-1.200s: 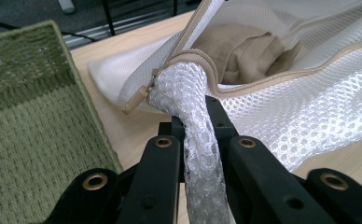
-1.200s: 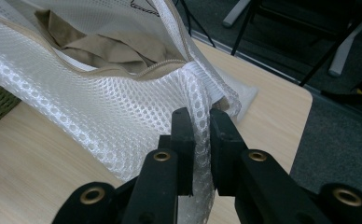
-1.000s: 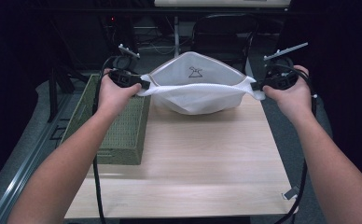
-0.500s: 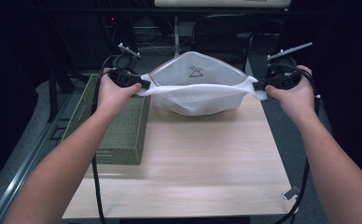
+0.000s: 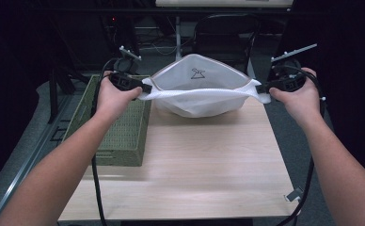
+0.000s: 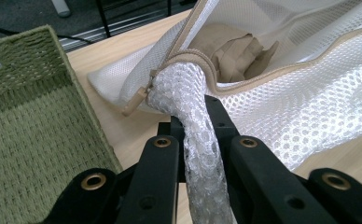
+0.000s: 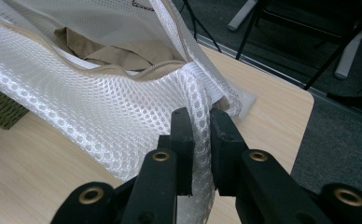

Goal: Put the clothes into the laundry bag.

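**Mesh bag held open, nothing budging**

Nothing has really moved since a second ago: both hands sit in the same spots. The white mesh bag [image 5: 199, 94] hangs stretched over the far half of the wooden table [image 5: 194, 160], mouth open, beige cloth [image 6: 235, 53] inside. The left gripper [image 6: 195, 112] is clamped tight on the bag's left corner by the zipper pull [image 6: 135, 102], the right gripper [image 7: 200, 123] pinches the right corner. A green woven basket [image 5: 119, 127] sits just left of the bag.

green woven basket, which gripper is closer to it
Left. The left gripper hangs above the green woven basket's far right edge, clamped on one end of the white mesh laundry bag. The right gripper grips the bag's opposite end.
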`<move>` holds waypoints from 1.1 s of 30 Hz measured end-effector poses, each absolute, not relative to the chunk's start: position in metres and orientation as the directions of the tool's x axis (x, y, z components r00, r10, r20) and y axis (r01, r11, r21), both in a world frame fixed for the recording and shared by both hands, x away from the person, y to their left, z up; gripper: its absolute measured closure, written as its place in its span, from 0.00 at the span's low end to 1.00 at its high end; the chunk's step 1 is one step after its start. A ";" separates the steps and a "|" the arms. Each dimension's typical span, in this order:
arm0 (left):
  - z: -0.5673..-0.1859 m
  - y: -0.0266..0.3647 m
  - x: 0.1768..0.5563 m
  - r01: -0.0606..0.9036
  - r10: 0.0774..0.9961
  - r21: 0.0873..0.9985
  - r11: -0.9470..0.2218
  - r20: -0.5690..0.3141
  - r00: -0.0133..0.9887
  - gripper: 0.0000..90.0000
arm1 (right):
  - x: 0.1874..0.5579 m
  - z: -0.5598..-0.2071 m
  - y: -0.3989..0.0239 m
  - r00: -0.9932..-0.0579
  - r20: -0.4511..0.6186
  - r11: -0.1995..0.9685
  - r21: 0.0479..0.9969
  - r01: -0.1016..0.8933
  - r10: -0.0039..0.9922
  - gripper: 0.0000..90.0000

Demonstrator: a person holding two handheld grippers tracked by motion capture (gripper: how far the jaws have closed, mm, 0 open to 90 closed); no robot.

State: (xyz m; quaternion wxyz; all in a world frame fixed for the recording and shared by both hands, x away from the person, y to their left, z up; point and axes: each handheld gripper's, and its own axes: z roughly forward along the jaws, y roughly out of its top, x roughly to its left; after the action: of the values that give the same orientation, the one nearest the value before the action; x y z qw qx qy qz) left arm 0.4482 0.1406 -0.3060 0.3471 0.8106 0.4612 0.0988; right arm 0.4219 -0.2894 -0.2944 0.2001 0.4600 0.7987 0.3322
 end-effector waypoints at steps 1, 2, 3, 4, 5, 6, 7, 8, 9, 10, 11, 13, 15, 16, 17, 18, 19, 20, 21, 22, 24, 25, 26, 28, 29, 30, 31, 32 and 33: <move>-0.306 0.141 0.448 0.679 0.816 0.654 -0.334 -0.160 0.555 0.94 | 0.422 -0.294 -0.289 -0.497 -0.014 0.356 0.715 0.602 0.868 0.90; -0.307 0.141 0.447 0.680 0.816 0.655 -0.328 -0.165 0.553 0.94 | 0.421 -0.295 -0.289 -0.496 -0.012 0.355 0.714 0.603 0.868 0.90; -0.308 0.141 0.446 0.681 0.816 0.653 -0.331 -0.164 0.554 0.94 | 0.420 -0.295 -0.289 -0.499 -0.015 0.360 0.710 0.605 0.867 0.90; -0.309 0.141 0.445 0.682 0.815 0.650 -0.335 -0.162 0.556 0.94 | 0.419 -0.296 -0.288 -0.499 -0.012 0.362 0.705 0.610 0.866 0.90; -0.310 0.141 0.445 0.683 0.814 0.649 -0.334 -0.167 0.557 0.94 | 0.419 -0.297 -0.288 -0.502 -0.017 0.366 0.705 0.607 0.865 0.90; -0.311 0.142 0.444 0.684 0.814 0.648 -0.334 -0.168 0.556 0.94 | 0.419 -0.297 -0.288 -0.502 -0.017 0.366 0.705 0.607 0.865 0.90; -0.312 0.142 0.442 0.685 0.812 0.646 -0.336 -0.169 0.558 0.94 | 0.417 -0.297 -0.287 -0.505 -0.019 0.372 0.701 0.609 0.863 0.90; -0.312 0.143 0.441 0.685 0.812 0.645 -0.338 -0.169 0.559 0.94 | 0.416 -0.297 -0.287 -0.505 -0.018 0.372 0.700 0.610 0.863 0.90; -0.313 0.143 0.439 0.685 0.809 0.644 -0.340 -0.171 0.562 0.94 | 0.415 -0.298 -0.287 -0.508 -0.019 0.375 0.698 0.610 0.861 0.90; -0.314 0.144 0.438 0.685 0.807 0.642 -0.344 -0.172 0.566 0.94 | 0.413 -0.298 -0.287 -0.511 -0.021 0.379 0.696 0.609 0.859 0.90; -0.314 0.144 0.437 0.685 0.802 0.640 -0.348 -0.175 0.571 0.93 | 0.411 -0.298 -0.286 -0.514 -0.021 0.383 0.693 0.611 0.857 0.89; -0.316 0.145 0.434 0.680 0.796 0.640 -0.358 -0.172 0.580 0.93 | 0.408 -0.300 -0.286 -0.520 -0.022 0.388 0.693 0.608 0.854 0.89; -0.319 0.145 0.428 0.678 0.791 0.637 -0.367 -0.170 0.588 0.93 | 0.405 -0.302 -0.286 -0.524 -0.028 0.394 0.693 0.604 0.852 0.89; -0.321 0.146 0.427 0.677 0.788 0.637 -0.369 -0.171 0.592 0.93 | 0.404 -0.302 -0.286 -0.526 -0.029 0.398 0.689 0.605 0.850 0.89; -0.321 0.146 0.427 0.677 0.788 0.637 -0.369 -0.171 0.592 0.93 | 0.404 -0.302 -0.286 -0.526 -0.029 0.398 0.689 0.605 0.850 0.89; -0.322 0.145 0.425 0.676 0.787 0.636 -0.371 -0.170 0.593 0.93 | 0.402 -0.304 -0.286 -0.530 -0.030 0.402 0.689 0.603 0.848 0.89; -0.323 0.146 0.424 0.676 0.784 0.634 -0.375 -0.172 0.596 0.93 | 0.398 -0.306 -0.285 -0.536 -0.028 0.407 0.686 0.604 0.844 0.89; -0.325 0.147 0.421 0.675 0.780 0.634 -0.378 -0.174 0.601 0.93 | 0.396 -0.307 -0.285 -0.539 -0.030 0.410 0.685 0.603 0.842 0.89; -0.326 0.147 0.419 0.675 0.780 0.635 -0.376 -0.177 0.601 0.93 | 0.394 -0.308 -0.286 -0.543 -0.031 0.416 0.679 0.604 0.839 0.89; -0.326 0.147 0.419 0.675 0.780 0.635 -0.376 -0.177 0.601 0.93 | 0.394 -0.308 -0.286 -0.543 -0.031 0.416 0.679 0.604 0.839 0.89; -0.328 0.148 0.415 0.673 0.774 0.637 -0.376 -0.183 0.606 0.93 | 0.390 -0.310 -0.287 -0.550 -0.030 0.422 0.678 0.602 0.834 0.89; -0.329 0.149 0.414 0.673 0.772 0.636 -0.376 -0.187 0.608 0.93 | 0.388 -0.312 -0.288 -0.553 -0.026 0.421 0.678 0.603 0.833 0.89; -0.330 0.149 0.411 0.670 0.768 0.640 -0.377 -0.188 0.612 0.93 | 0.386 -0.313 -0.289 -0.555 -0.022 0.420 0.677 0.604 0.832 0.89; -0.333 0.149 0.407 0.668 0.767 0.640 -0.380 -0.186 0.614 0.93 | 0.381 -0.317 -0.290 -0.561 -0.016 0.423 0.674 0.605 0.827 0.89; -0.335 0.150 0.405 0.665 0.765 0.642 -0.382 -0.184 0.618 0.93 | 0.376 -0.321 -0.290 -0.565 -0.008 0.423 0.672 0.608 0.825 0.89; -0.337 0.150 0.402 0.661 0.760 0.642 -0.389 -0.182 0.624 0.93 | 0.376 -0.321 -0.290 -0.565 -0.008 0.423 0.672 0.608 0.825 0.89; -0.340 0.150 0.399 0.659 0.759 0.642 -0.393 -0.178 0.626 0.93 | 0.372 -0.325 -0.290 -0.575 -0.007 0.432 0.667 0.607 0.818 0.89; -0.342 0.150 0.396 0.655 0.755 0.641 -0.400 -0.175 0.632 0.93 | 0.372 -0.325 -0.290 -0.575 -0.007 0.432 0.667 0.607 0.818 0.89; -0.345 0.150 0.394 0.653 0.751 0.641 -0.404 -0.175 0.637 0.93 | 0.370 -0.327 -0.290 -0.576 -0.003 0.431 0.667 0.608 0.817 0.89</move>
State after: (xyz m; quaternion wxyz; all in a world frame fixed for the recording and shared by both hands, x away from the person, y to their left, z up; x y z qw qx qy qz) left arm 0.3936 0.1504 -0.3448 0.3483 0.8349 0.4203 0.0707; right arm 0.3697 -0.2904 -0.3269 0.1656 0.4294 0.8295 0.3165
